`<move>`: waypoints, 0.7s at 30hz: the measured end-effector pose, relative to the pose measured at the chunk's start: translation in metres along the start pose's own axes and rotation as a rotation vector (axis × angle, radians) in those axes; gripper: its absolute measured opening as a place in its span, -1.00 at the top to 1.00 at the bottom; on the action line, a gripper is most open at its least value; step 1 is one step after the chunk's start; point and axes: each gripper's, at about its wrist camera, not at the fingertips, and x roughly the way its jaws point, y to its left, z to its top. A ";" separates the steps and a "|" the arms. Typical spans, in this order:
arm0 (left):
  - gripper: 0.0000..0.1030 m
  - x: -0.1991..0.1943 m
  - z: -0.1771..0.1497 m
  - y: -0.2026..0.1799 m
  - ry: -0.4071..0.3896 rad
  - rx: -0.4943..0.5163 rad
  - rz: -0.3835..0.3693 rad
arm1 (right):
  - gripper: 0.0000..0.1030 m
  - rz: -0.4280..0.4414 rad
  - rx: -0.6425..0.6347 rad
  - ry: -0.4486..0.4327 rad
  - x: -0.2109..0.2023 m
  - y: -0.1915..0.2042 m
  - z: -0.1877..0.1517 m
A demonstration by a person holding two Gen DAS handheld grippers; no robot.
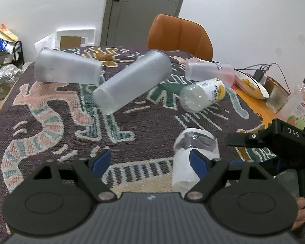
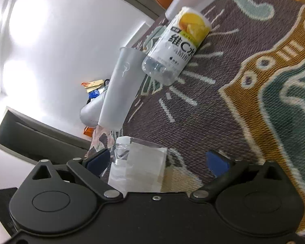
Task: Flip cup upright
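A small clear cup with a white paper sleeve (image 1: 190, 158) lies on its side on the patterned cloth (image 1: 50, 122), just ahead of my left gripper (image 1: 152, 160). That gripper is open; the cup rests against its right blue pad (image 1: 198, 161), not clamped. My right gripper (image 2: 158, 162) is rolled sideways and open, with the same cup (image 2: 139, 166) between its jaws near the left pad (image 2: 96, 160). Its black body shows at the right of the left wrist view (image 1: 274, 138). A tall frosted cup (image 1: 132, 82) lies on its side mid-table, also in the right wrist view (image 2: 120, 89).
Another frosted tumbler (image 1: 67, 67) lies at the back left, a third cup (image 1: 210, 72) at the back right. A labelled plastic bottle (image 1: 203, 95) (image 2: 177, 44) lies between them. An orange chair (image 1: 179, 34), a fruit bowl (image 1: 252, 86) and a glass (image 1: 277, 98) stand right.
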 end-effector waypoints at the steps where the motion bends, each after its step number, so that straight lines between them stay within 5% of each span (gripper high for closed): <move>1: -0.61 0.000 0.000 0.003 -0.001 -0.007 0.001 | -0.99 0.003 0.008 0.007 0.002 0.001 0.001; 9: -0.61 0.001 0.001 0.023 -0.012 -0.051 0.009 | -0.93 0.024 0.059 0.090 0.025 0.010 0.006; 21: -0.61 0.001 0.000 0.050 -0.027 -0.122 0.000 | -0.60 -0.091 0.019 0.117 0.043 0.032 0.008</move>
